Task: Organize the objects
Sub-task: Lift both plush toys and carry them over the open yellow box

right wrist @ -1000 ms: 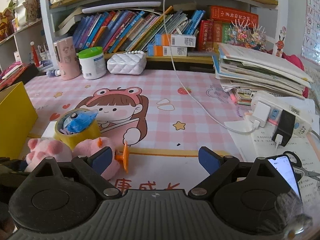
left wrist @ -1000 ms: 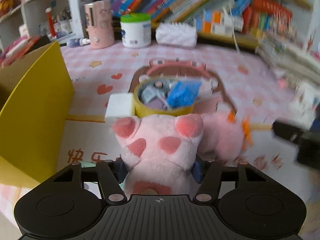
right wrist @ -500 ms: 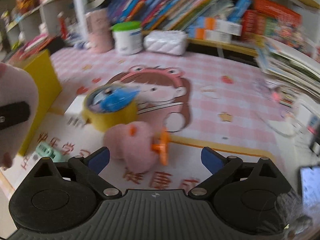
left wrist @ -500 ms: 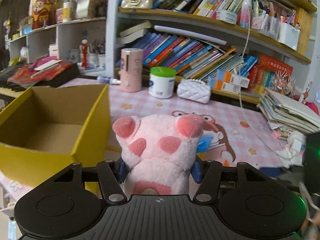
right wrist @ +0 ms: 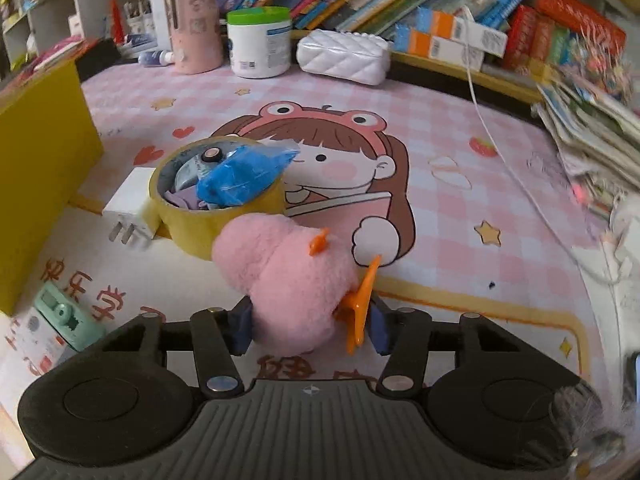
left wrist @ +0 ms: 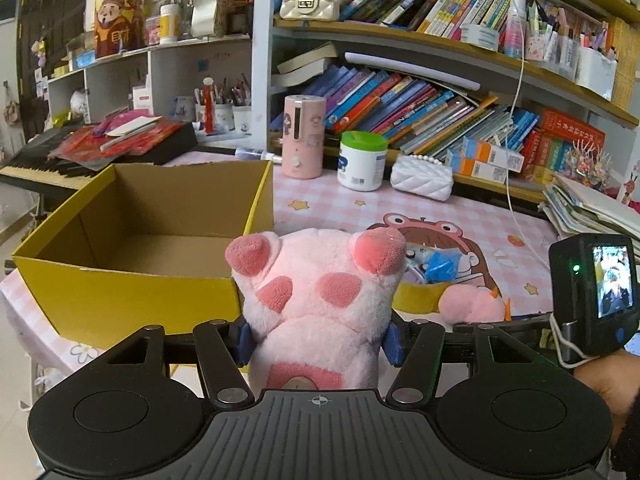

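Note:
My left gripper is shut on a pink spotted plush pig and holds it up, just right of the open yellow cardboard box. My right gripper is shut on a pink plush duck with orange beak and feet, low over the mat. The duck also shows in the left wrist view. A yellow tape roll filled with a blue wrapper and small items stands just behind the duck.
A white plug adapter lies left of the tape roll, beside the box wall. A mint green device lies at the front left. A pink cylinder, white jar and white purse line the back. Stacked books sit right.
My left gripper has risen with the pig and now faces the box opening. My right gripper has moved in and closed on the pink duck.

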Available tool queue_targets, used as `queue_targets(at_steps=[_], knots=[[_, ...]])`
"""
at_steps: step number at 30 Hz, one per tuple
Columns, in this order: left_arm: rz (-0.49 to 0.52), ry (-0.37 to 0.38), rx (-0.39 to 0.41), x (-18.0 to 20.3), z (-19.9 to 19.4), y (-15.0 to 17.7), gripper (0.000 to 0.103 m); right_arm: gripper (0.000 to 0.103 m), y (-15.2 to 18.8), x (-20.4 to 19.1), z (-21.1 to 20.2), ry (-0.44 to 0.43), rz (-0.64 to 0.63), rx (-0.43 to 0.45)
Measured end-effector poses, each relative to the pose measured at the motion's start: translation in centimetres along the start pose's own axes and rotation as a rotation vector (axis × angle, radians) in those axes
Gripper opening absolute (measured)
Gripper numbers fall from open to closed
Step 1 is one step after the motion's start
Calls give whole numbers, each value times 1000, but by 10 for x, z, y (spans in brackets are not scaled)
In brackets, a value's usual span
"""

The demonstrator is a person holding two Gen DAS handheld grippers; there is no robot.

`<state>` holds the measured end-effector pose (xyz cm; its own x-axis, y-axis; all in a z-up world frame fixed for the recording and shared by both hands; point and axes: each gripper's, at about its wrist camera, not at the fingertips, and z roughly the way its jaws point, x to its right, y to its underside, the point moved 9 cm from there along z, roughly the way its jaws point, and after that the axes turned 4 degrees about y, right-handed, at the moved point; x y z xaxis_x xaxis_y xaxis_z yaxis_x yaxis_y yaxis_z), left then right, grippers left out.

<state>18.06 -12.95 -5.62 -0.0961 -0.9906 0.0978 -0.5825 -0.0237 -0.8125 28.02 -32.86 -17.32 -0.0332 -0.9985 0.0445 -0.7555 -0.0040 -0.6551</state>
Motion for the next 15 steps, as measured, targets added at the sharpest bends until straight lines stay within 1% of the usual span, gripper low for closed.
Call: queue_targets(at_steps=[6,11,15], knots=[[-7,37,-4,4,1,2,58,51,-2,6,-36,-18,56,63],[14,99,15,14,0,1,58,51,-6,5,-71,-26,80,126],[28,149,29,17,-4,-1,58,51,-7,0,-95,-14,91,155]])
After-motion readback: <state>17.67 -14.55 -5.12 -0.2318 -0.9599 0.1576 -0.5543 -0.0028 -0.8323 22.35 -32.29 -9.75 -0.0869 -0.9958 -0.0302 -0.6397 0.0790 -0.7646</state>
